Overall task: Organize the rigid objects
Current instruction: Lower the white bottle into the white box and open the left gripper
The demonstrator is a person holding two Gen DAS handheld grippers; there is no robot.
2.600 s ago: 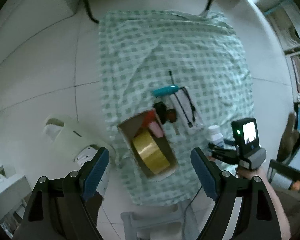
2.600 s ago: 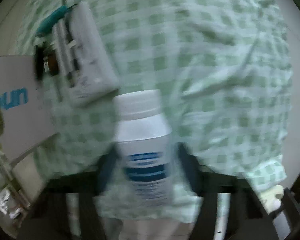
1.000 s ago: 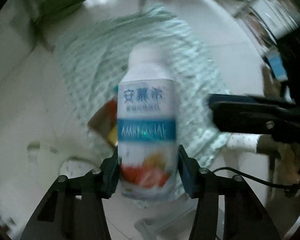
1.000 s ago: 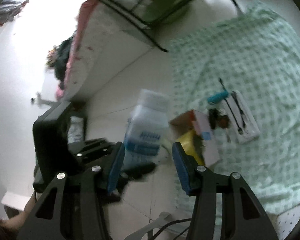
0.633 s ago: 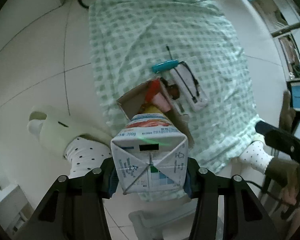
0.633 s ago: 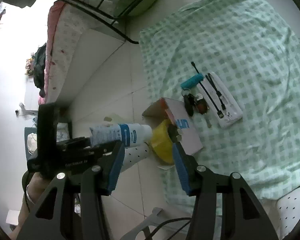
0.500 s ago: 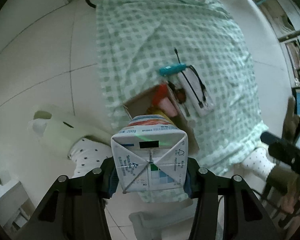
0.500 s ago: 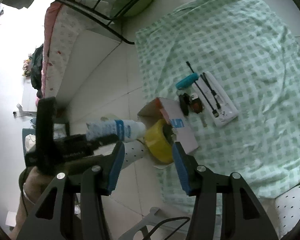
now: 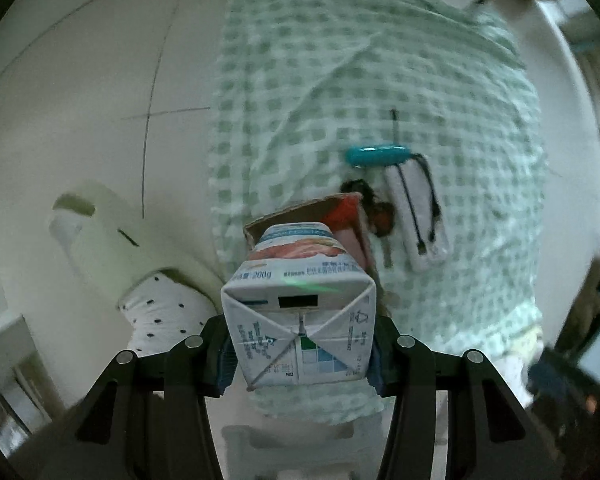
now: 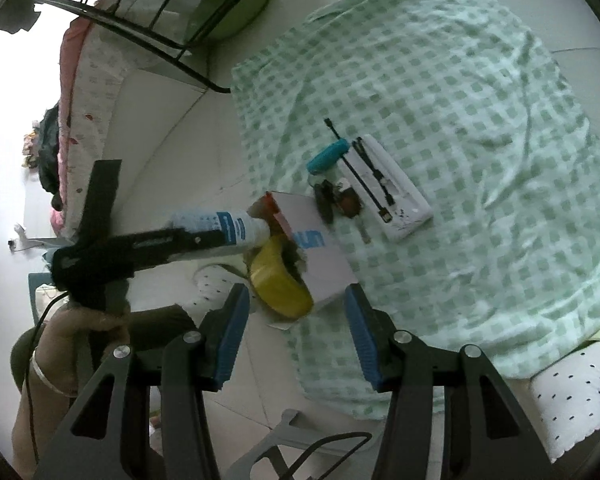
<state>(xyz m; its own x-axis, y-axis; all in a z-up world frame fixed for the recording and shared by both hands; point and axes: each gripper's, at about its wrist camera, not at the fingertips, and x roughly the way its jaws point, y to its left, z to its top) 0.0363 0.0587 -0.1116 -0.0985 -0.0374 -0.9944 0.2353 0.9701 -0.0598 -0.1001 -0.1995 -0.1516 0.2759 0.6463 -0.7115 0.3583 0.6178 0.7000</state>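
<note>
1. Left gripper (image 9: 300, 354): closed on a drink carton (image 9: 300, 320), both pads pressed flat against its sides. The folded base faces the camera; the far end points down toward the cardboard box (image 9: 300, 210). From the right wrist view the carton (image 10: 220, 230) is held level, its cap end directly over the open box (image 10: 324, 256).
2. Cardboard box: rests at the near left edge of the green checked cloth (image 9: 380, 80). A yellow tape roll (image 10: 280, 284) sits in its near end and a red item (image 10: 270, 204) at the far end.
3. Just right of the box, on the cloth: dark keys (image 10: 336, 200), a teal-handled tool (image 10: 327, 156), and a white flat box (image 10: 396, 188) with black cables lying on top.
4. Right gripper (image 10: 296, 340): jaws spread wide, nothing between them, held above the near edge of the box.
</note>
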